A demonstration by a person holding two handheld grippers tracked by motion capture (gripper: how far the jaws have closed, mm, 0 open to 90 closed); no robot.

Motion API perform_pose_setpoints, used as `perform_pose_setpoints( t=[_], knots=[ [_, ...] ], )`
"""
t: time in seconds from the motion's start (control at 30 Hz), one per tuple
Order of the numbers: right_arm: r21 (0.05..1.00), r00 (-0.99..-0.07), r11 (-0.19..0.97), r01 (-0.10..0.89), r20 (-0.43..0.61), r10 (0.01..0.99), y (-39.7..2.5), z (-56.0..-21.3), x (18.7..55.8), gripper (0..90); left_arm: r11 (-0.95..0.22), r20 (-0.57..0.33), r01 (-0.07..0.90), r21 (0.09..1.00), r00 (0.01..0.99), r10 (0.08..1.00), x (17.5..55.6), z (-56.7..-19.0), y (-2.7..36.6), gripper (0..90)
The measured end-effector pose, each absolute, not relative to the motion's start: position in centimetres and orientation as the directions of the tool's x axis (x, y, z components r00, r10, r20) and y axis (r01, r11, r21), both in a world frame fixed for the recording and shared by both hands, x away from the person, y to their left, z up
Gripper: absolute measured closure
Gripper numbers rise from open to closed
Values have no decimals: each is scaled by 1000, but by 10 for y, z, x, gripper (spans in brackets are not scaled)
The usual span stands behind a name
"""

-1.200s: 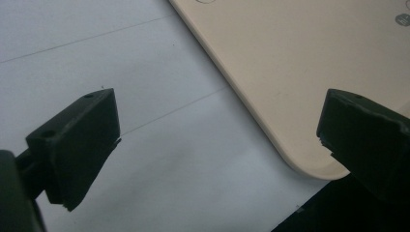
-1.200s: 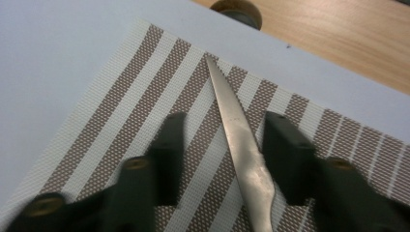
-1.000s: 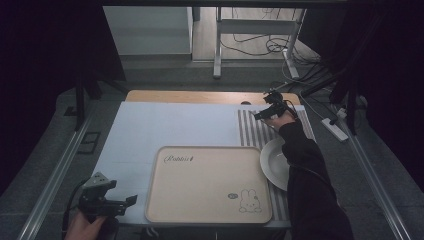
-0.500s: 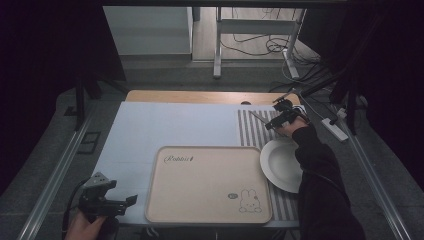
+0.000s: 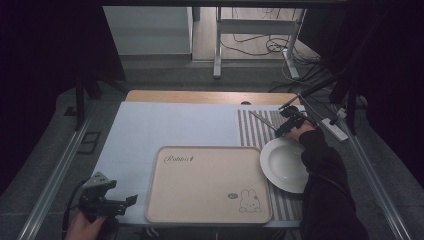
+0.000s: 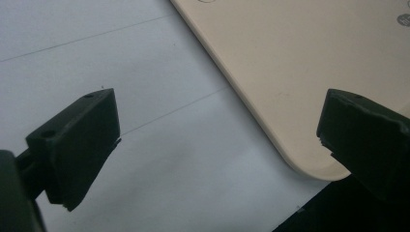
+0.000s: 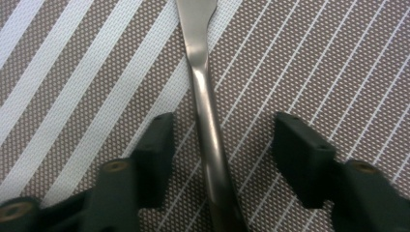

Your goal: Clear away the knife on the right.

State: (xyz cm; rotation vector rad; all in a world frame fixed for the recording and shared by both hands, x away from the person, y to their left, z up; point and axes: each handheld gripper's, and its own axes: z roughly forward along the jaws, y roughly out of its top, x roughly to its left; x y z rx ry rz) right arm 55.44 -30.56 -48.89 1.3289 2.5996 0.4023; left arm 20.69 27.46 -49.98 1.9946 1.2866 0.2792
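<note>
We see the right gripper (image 7: 220, 145) spread open astride a metal utensil handle (image 7: 205, 116) on the striped mat (image 7: 314, 63), centre frame; its working end is cut off; lower left, the left gripper (image 5: 131, 200) hangs released beside the tray (image 5: 205, 185).

A lab test rig, dressed as a dining spot

The worktop (image 5: 150, 125) stands in a dark room, with metal rails (image 5: 55, 175) along both its sides. Beyond it, cables (image 5: 250, 45) trail over a bare floor around a steel stand (image 5: 218, 45), and a power strip (image 5: 336, 127) lies just to its right. On it lie a tray (image 5: 207, 182), a plate (image 5: 282, 165) and a striped mat (image 5: 257, 127).
</note>
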Motion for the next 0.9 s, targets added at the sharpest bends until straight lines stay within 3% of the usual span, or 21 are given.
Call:
perform_pose_setpoints(
  t=[0.13,0.17,0.47,0.9],
  knots=[
    [310,-602,581,753,-34,798,-304,-486,554,749,-234,-195,697,678,477,857,207,-500,274,26],
    [307,-607,583,752,-20,794,-304,-486,554,771,-234,-195,697,678,478,857,207,-500,274,26],
    [290,-612,590,753,-18,790,-303,-485,554,804,-231,-197,698,678,475,858,207,-500,274,26],
    [435,-607,553,711,-18,794,-297,-471,555,806,-231,-196,698,677,475,858,207,-500,274,26]
  ],
)
